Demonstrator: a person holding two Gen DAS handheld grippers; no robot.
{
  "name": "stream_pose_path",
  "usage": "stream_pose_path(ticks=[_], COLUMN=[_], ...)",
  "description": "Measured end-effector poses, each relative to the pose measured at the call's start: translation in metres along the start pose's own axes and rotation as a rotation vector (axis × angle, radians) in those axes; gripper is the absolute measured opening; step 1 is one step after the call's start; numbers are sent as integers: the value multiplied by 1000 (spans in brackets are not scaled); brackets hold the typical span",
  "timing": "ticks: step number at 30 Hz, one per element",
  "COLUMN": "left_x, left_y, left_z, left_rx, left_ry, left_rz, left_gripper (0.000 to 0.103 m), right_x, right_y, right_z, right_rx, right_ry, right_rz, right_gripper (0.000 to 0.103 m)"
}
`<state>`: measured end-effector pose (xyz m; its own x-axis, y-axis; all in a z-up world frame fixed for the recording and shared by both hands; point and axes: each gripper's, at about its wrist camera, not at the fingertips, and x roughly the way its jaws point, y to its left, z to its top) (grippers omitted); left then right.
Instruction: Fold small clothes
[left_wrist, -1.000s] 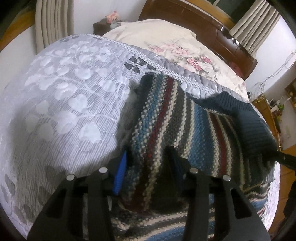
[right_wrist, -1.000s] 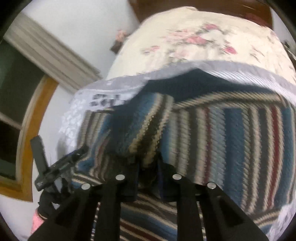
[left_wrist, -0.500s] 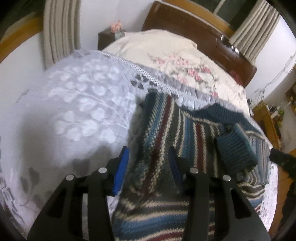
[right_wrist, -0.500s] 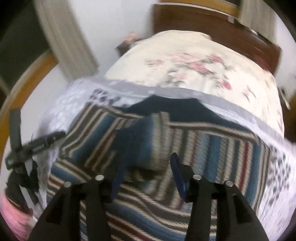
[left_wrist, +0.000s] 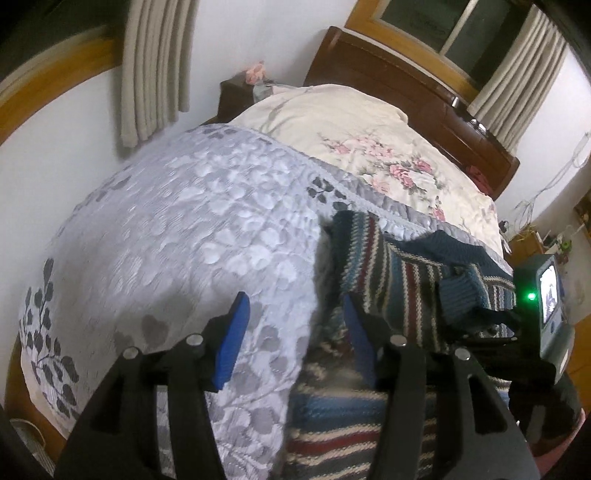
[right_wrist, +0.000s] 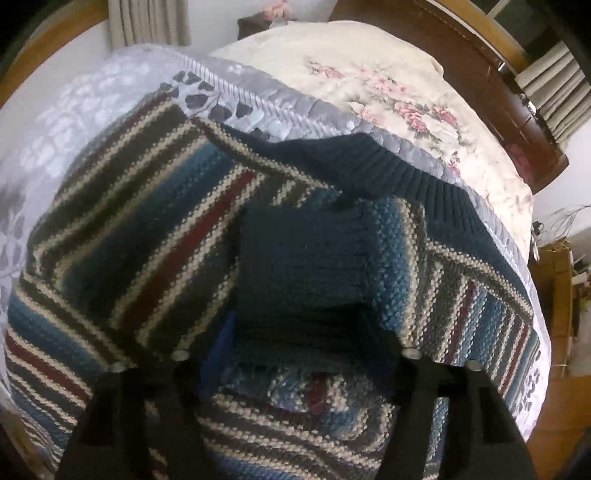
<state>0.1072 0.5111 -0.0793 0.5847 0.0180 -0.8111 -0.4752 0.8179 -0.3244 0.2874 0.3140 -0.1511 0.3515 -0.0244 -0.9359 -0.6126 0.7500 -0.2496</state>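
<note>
A striped knit sweater (left_wrist: 399, 280) (right_wrist: 147, 240) in blue, cream, dark red and grey lies flat on the pale quilted bedspread (left_wrist: 184, 240). One sleeve is folded across its body, and its dark blue cuff (right_wrist: 306, 258) (left_wrist: 461, 291) rests on top. My right gripper (right_wrist: 301, 343) hovers over that cuff, open wide and holding nothing. My left gripper (left_wrist: 295, 332) is open at the sweater's left edge. Mostly bedspread shows between its blue pads (left_wrist: 236, 332), and the knit edge lies just behind the right one. The right tool's screen housing (left_wrist: 546, 314) shows at the far right.
A cream floral duvet (left_wrist: 369, 147) (right_wrist: 388, 85) lies beyond the sweater, against a dark wooden headboard (left_wrist: 406, 74). A dark nightstand (left_wrist: 236, 92) and curtains (left_wrist: 155, 66) stand at the back left. A wide bare stretch of bedspread lies left of the sweater.
My right gripper was shut on the sleeve. It has laid it over the sweater, let go and opened wide. My left gripper has drawn back off the sweater to its left edge.
</note>
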Motion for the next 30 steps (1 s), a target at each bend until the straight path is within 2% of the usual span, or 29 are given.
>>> stream_pose_path(ticks=[1,3,4,6,11,14,15,16,19,21,23,25,27,29,30], left_x=[1,1,2,5,15,20,22,24,28,31,33,36,39,44,48], left_y=[2,3,2,-2,-22,-36,-42,-47,-59,-65,-69,-76,-83,-90,-92], left_z=[-1,-3,-5,-7,-13,-15,-16,-16,-19,-21,-22,-22,-23,-22,-22], left_rx=[-9,-16,-14,-6,24,48,59,67,93,106,113,122,136,153,161], left_ry=[4,9,10,17,36,46,50,54,64,70,74,83,89,91,90], left_rz=[-2,-8,-11,-14,-33,-47,-50,-53,-60,-57,-55,-59,-59,-55,-49], left_gripper=[53,53,53,53,53,53,53,53,53,53,53,53,53,54,54], right_x=[-2,-9,-14,-28,-65,-65,-60,-54,-37,-26,-22,-22,-20,-11,-6], right_y=[-2,-16,-23,-50,-126,-173,-184,-196,-222,-236,-243,-242,-239,-232,-229], right_z=[0,0,-2,-5,-31,-56,-62,-73,-100,-119,-128,-129,-123,-113,-109], right_rx=[5,37,65,154,393,539,573,611,683,734,764,762,743,723,718], right_ry=[-10,-26,-36,-76,-189,-200,-194,-185,-150,-148,-153,-169,-172,-139,-125], right_rz=[-13,6,38,161,362,460,482,490,421,462,497,538,571,545,540], right_gripper=[33,19,18,17,18,20,25,30,32,33,39,49,52,53,47])
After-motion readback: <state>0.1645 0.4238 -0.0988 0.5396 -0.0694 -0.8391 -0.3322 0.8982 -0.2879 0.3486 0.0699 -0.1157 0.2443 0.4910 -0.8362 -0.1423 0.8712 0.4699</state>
